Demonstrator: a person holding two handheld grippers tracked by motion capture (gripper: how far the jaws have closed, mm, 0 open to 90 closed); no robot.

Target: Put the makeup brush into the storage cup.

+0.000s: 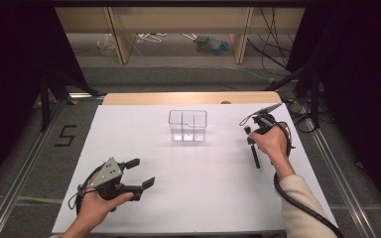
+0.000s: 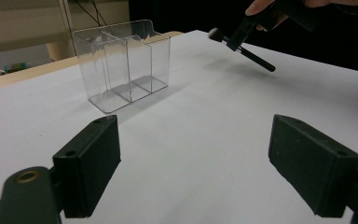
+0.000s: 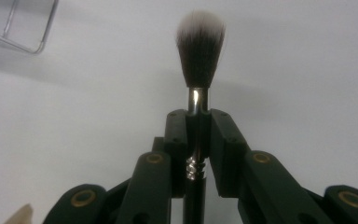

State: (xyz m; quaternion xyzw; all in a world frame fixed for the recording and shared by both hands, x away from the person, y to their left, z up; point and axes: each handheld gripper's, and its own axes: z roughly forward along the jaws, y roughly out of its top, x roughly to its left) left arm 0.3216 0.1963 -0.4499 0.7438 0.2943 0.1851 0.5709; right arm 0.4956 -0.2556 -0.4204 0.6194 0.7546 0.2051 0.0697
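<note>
While right gripper (image 3: 198, 135) fingers clench brush (image 3: 199, 46) near table's (image 1: 188, 208) right edge — left gripper (image 2: 209, 163) released, bare tabletop around.

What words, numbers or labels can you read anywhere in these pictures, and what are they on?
"5": a dark numeral marked on the grey floor, left of the table.
No readable text shows on the clear box, the makeup brush or either gripper.
</note>
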